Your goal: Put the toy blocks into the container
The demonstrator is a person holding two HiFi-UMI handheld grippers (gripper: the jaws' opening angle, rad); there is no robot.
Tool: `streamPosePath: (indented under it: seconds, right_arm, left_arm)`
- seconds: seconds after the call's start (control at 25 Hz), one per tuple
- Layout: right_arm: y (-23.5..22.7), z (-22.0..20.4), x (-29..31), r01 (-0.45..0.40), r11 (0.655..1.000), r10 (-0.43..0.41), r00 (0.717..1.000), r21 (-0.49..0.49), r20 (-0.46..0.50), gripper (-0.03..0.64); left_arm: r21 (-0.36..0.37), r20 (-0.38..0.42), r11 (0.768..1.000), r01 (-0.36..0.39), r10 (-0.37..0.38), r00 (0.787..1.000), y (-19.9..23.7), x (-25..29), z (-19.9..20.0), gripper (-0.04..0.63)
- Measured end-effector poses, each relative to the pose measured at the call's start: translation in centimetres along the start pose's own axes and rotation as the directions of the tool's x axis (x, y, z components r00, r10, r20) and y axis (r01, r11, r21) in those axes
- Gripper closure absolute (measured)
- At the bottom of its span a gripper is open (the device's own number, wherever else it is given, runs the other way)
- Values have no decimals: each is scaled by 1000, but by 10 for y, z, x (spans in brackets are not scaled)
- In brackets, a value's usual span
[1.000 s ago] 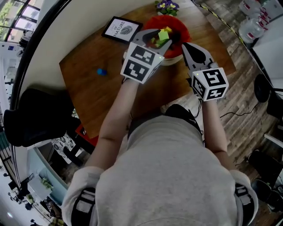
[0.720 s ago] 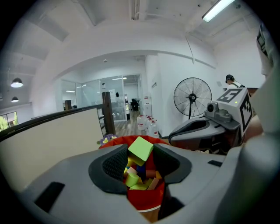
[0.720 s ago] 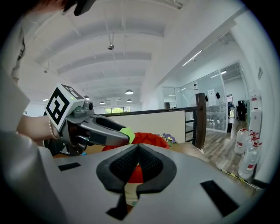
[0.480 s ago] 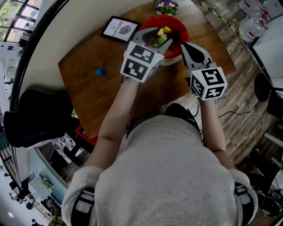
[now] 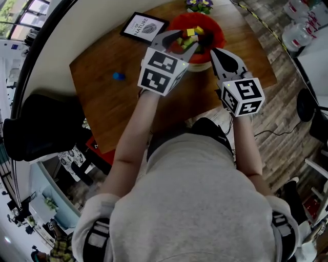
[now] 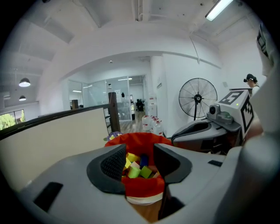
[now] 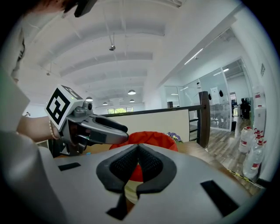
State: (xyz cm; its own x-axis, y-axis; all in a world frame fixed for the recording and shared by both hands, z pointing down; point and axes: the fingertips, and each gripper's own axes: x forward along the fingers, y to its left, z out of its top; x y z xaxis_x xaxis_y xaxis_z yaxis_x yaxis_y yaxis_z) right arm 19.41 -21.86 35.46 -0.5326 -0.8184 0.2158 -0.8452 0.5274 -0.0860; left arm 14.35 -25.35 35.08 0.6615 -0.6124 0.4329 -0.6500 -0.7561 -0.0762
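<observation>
Toy blocks (image 5: 190, 33), multicoloured, lie in round red container (image 5: 219, 35); one small blue block (image 5: 119, 76) well apart on brown wooden surface (image 5: 102, 105). Risk: overlooked, far from both grippers. Left gripper (image 5: 187, 41) fingers wide, empty; right gripper (image 5: 213, 52) fingers together.

Illumination bright and even. Strip light (image 6: 217, 9) and round lamp (image 6: 24, 82) slightly blown out against the white ceiling. Daylight at the windows (image 5: 20, 15). Tabletop (image 5: 102, 97) free of glare. Heavy fisheye bending, black vignetted corners in all views. Left tongs (image 6: 139, 159), close to the lens, render slightly soft.
</observation>
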Motion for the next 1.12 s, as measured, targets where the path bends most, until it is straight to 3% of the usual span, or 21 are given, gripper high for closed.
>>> streamPosePath:
  seconds: [0.36,0.68,0.84,1.12]
  right_arm:
    - [60,6,14,-157,987,157,988,-18,-6,606]
    - [129,-12,42,-321,946,318,946,-37,-70,606]
    - [156,-20,57,-388,920,381,918,-52,-108,606]
    - [206,-30,84,-504,859,487,858,-90,-165,606]
  left_arm:
    - [-105,-14,991,-88,87,996,5,-55,-36,399]
    - [-213,-45,949,-232,227,973,39,-106,-83,399]
    - [-280,-70,907,-315,308,949,59,-134,-109,399]
    - [-389,-100,801,-455,454,885,83,-175,-153,408]
